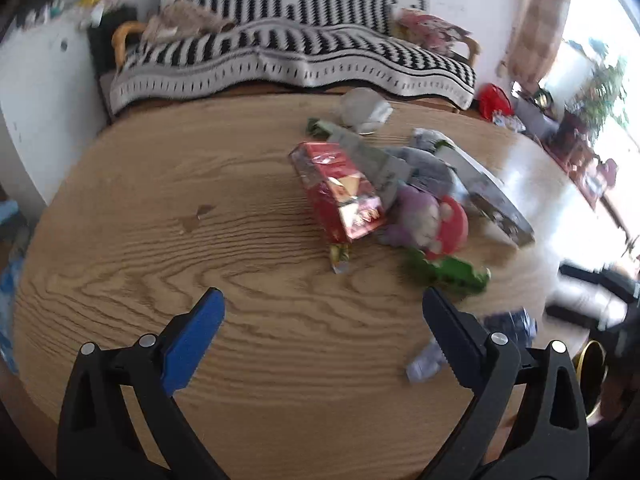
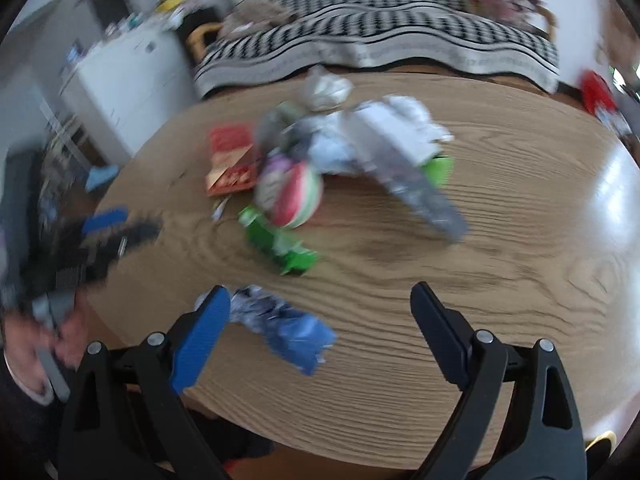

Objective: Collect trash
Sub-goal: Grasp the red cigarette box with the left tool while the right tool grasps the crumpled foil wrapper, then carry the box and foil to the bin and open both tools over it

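A pile of trash lies on the round wooden table [image 1: 160,200]: a red snack box [image 1: 340,188], a silver foil wrapper [image 1: 496,196], a red-and-white round wrapper [image 1: 448,224], a green wrapper [image 1: 452,272], crumpled white paper [image 1: 366,110] and a blue wrapper [image 1: 508,324] near the front edge. My left gripper [image 1: 322,308] is open and empty, short of the pile. My right gripper [image 2: 320,304] is open above the blue wrapper [image 2: 288,324], which lies between its fingers near the left one. The pile also shows in the right wrist view [image 2: 320,160]. The left gripper [image 2: 112,224] appears blurred at the left.
A sofa with a black-and-white striped blanket [image 1: 288,56] stands behind the table. A white cabinet [image 2: 132,76] is at the left. Cluttered shelves and a bright window [image 1: 580,92] are at the right. The table edge [image 2: 280,436] runs close below the right gripper.
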The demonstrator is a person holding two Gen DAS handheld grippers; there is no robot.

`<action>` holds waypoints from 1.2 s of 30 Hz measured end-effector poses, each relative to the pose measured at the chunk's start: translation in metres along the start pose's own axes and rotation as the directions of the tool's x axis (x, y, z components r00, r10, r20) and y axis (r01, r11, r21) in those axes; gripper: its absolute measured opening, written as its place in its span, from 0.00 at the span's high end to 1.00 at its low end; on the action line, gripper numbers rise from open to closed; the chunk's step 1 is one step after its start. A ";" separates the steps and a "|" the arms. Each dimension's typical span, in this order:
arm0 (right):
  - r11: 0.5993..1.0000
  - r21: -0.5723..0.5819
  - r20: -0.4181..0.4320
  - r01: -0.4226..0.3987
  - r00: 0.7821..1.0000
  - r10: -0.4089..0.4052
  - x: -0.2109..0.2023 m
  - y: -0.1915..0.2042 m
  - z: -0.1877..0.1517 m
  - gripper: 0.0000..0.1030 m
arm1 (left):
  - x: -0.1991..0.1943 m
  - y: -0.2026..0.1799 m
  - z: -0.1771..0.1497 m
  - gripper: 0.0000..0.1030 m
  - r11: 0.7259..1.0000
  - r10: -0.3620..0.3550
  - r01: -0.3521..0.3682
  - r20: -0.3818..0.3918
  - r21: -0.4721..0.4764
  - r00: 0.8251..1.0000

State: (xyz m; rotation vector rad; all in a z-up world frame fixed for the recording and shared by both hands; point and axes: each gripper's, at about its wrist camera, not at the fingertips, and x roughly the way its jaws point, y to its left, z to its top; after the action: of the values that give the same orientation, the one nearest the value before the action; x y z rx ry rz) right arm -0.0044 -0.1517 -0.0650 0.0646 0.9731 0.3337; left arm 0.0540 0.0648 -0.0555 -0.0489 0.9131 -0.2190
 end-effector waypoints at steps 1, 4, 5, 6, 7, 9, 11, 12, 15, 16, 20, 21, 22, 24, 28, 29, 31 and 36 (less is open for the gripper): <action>0.999 -0.040 -0.020 -0.003 1.000 0.002 0.007 0.009 -0.002 0.14 | 0.006 0.004 0.007 0.07 1.000 -0.015 0.015 -0.012 -0.019 1.000; 0.994 -0.111 -0.043 0.004 0.999 -0.009 0.021 0.026 -0.005 0.14 | 0.024 0.005 0.025 0.07 0.999 -0.031 0.031 0.004 -0.020 1.000; 0.993 -0.122 -0.048 0.006 0.999 -0.012 0.025 0.029 -0.005 0.14 | 0.030 0.005 0.029 0.07 1.000 -0.025 0.025 0.009 -0.016 1.000; 0.992 -0.125 -0.052 0.008 0.999 -0.015 0.028 0.030 -0.005 0.15 | 0.037 0.004 0.035 0.07 1.000 -0.017 0.017 0.019 -0.015 1.000; 0.992 -0.126 -0.059 0.009 0.998 -0.017 0.031 0.031 -0.006 0.17 | 0.045 0.003 0.041 0.07 1.000 -0.016 0.017 0.018 -0.021 1.000; 0.992 -0.128 -0.079 0.012 0.997 -0.022 0.042 0.033 -0.006 0.20 | 0.062 0.000 0.052 0.07 0.999 -0.029 0.029 0.003 -0.039 1.000; 0.991 -0.133 -0.089 0.012 0.996 -0.024 0.051 0.035 -0.005 0.26 | 0.075 -0.002 0.060 0.07 0.998 -0.016 0.016 0.001 -0.057 1.000; 0.991 -0.133 -0.096 0.006 0.995 -0.019 0.055 0.036 -0.006 0.31 | 0.080 -0.001 0.063 0.07 0.998 -0.018 0.017 -0.003 -0.068 1.000; 0.990 -0.137 -0.103 -0.034 0.994 0.020 0.061 0.036 -0.013 0.59 | 0.091 0.001 0.070 0.07 0.995 -0.025 0.024 -0.005 -0.095 1.000; 0.989 -0.145 -0.102 -0.037 0.995 0.022 0.060 0.036 -0.015 0.62 | 0.092 0.001 0.072 0.12 0.995 -0.025 0.025 -0.005 -0.099 1.000; 0.988 -0.140 -0.093 -0.071 0.994 0.058 0.051 0.035 -0.018 0.65 | 0.099 0.006 0.073 0.61 0.987 -0.074 0.067 -0.046 -0.145 0.996; 0.988 -0.135 -0.086 -0.077 0.994 0.065 0.048 0.034 -0.017 0.66 | 0.096 0.007 0.073 0.65 0.984 -0.088 0.081 -0.037 -0.160 0.995; 0.988 -0.129 -0.078 -0.081 0.994 0.071 0.045 0.034 -0.016 0.66 | 0.094 0.007 0.072 0.68 0.984 -0.090 0.084 -0.030 -0.157 0.995; 0.989 -0.116 -0.063 -0.090 0.995 0.083 0.039 0.029 -0.011 0.66 | 0.085 0.003 0.073 0.75 0.987 -0.085 0.082 -0.013 -0.135 0.996; 0.990 -0.094 -0.023 -0.106 0.994 0.104 0.023 0.025 -0.007 0.67 | 0.062 -0.001 0.076 0.78 0.988 -0.097 0.101 0.037 -0.119 0.995; 0.990 -0.084 -0.010 -0.113 0.994 0.112 0.018 0.023 -0.007 0.67 | 0.054 -0.002 0.078 0.78 0.987 -0.099 0.105 0.053 -0.124 0.994; 0.991 -0.070 0.004 -0.118 0.993 0.119 0.012 0.020 -0.005 0.67 | 0.045 -0.002 0.080 0.78 0.986 -0.101 0.109 0.070 -0.127 0.992; 0.996 -0.009 0.058 -0.091 0.994 0.092 -0.015 -0.002 -0.007 0.67 | 0.019 -0.016 0.084 0.78 0.990 -0.087 0.100 0.120 -0.103 0.989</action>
State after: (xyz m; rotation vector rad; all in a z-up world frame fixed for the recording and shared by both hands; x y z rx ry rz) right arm -0.0172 -0.1589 -0.0577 0.1129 0.9130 0.4173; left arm 0.1290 0.0410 -0.0164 -0.2033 0.8081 -0.2511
